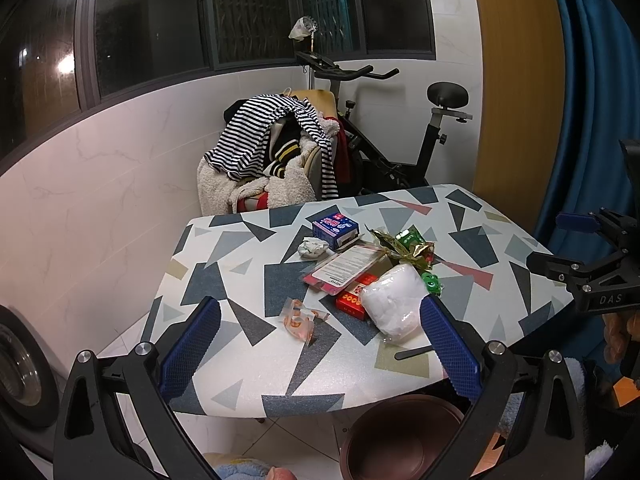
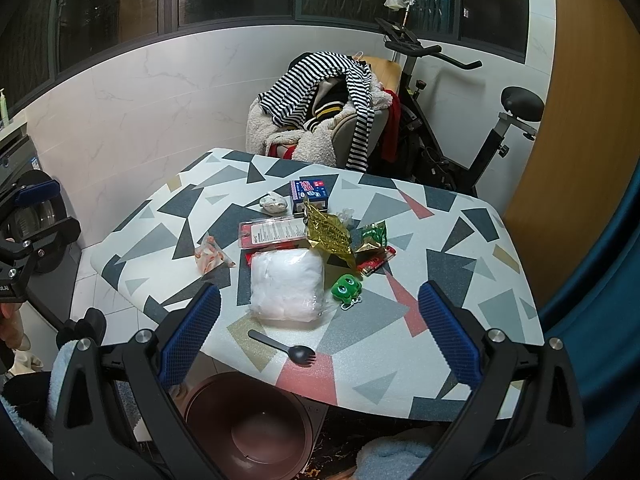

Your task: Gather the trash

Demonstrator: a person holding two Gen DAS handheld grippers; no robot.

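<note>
While both jaws gape wide and empty, the left gripper (image 1: 320, 344) and right gripper (image 2: 320, 336) frame trash (image 2: 286, 288) at centre frame on the table (image 2: 460, 268); a bin (image 2: 248, 424) sits bottom centre.

1. An exercise bike (image 1: 404, 136) stood against the white tiled wall (image 1: 120, 168), its saddle to the right.
2. Beside the bike a chair (image 2: 376, 80) was heaped with clothes, a black-and-white striped shirt (image 1: 260, 132) on top and a cream fleece (image 2: 316, 144) beneath.
3. Dark windows (image 1: 152, 20) ran above the wall.
4. A blue curtain (image 1: 592, 80) hung at the right, next to a wooden panel (image 1: 516, 80).
5. A washing machine (image 2: 40, 216) with a round door stood at the left.
6. The bench (image 2: 460, 280) wore a cover of grey, pink and tan triangles.
7. A green frog toy (image 2: 346, 287) and a black spork (image 2: 286, 347) lay on the bench.
</note>
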